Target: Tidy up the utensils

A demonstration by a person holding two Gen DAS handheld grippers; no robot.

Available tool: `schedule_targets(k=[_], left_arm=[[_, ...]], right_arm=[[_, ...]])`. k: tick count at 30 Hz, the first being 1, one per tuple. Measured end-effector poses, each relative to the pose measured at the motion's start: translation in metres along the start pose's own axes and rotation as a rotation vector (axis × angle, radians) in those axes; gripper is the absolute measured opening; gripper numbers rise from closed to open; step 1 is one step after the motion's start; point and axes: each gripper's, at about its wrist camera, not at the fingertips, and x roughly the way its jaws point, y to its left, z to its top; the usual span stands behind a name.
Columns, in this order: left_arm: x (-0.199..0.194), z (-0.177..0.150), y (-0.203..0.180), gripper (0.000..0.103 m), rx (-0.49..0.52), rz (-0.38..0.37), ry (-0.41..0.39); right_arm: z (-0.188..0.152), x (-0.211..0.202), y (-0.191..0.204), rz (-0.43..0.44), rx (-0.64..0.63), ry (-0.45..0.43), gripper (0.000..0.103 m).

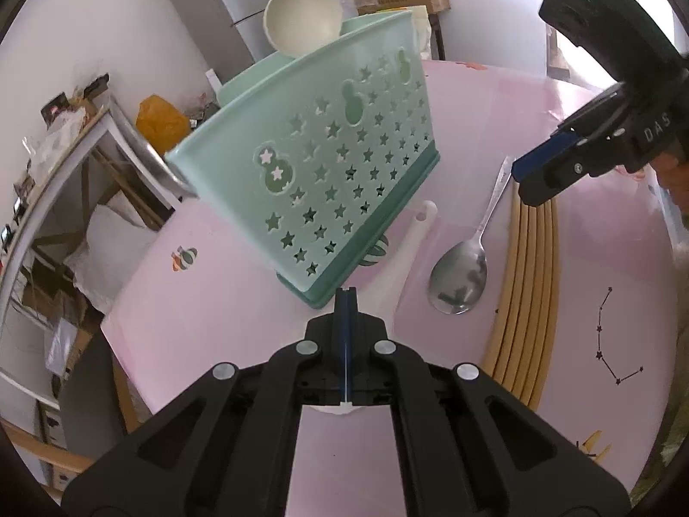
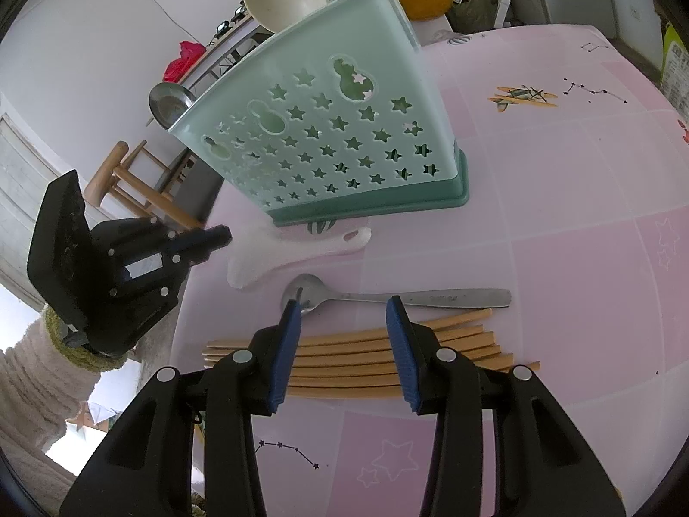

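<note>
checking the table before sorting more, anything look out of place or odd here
Yes: the white spoon lies partly under the green caddy's base, beside the shut left claw. The metal spoon and chopsticks lie loose on the table.

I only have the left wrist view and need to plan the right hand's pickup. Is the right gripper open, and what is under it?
Observer: The right gripper is open with nothing between its pads. The chopsticks lie on the table beneath it.
Operator: My own gripper hides the white paddle's broad end. Where does it lie?
Observer: The white paddle has its broad end right beside the tips of the shut left gripper. I cannot tell whether they touch.
</note>
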Motion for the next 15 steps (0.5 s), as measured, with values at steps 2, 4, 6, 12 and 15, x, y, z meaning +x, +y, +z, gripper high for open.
schedule_targets(k=[2, 4, 6, 12, 15], left_arm=[[0.000, 0.000, -0.001, 0.000, 0.010, -0.005, 0.007], [-0.001, -0.001, -0.004, 0.001, 0.015, 0.000, 0.018], [-0.001, -0.005, -0.005, 0.025, -0.003, -0.010, 0.040], [0.011, -0.023, -0.012, 0.051, 0.032, 0.004, 0.112], [0.021, -0.027, 0.000, 0.052, 0.006, -0.005, 0.143]], right_arm=[[0.000, -0.001, 0.000, -0.003, -0.001, -0.002, 0.041], [0.000, -0.002, 0.001, -0.002, 0.000, -0.004, 0.041], [0.001, -0.002, 0.002, -0.001, -0.001, -0.004, 0.041], [0.001, 0.001, 0.007, 0.004, -0.015, 0.003, 0.041], [-0.001, 0.001, 0.008, 0.005, -0.014, 0.003, 0.041]])
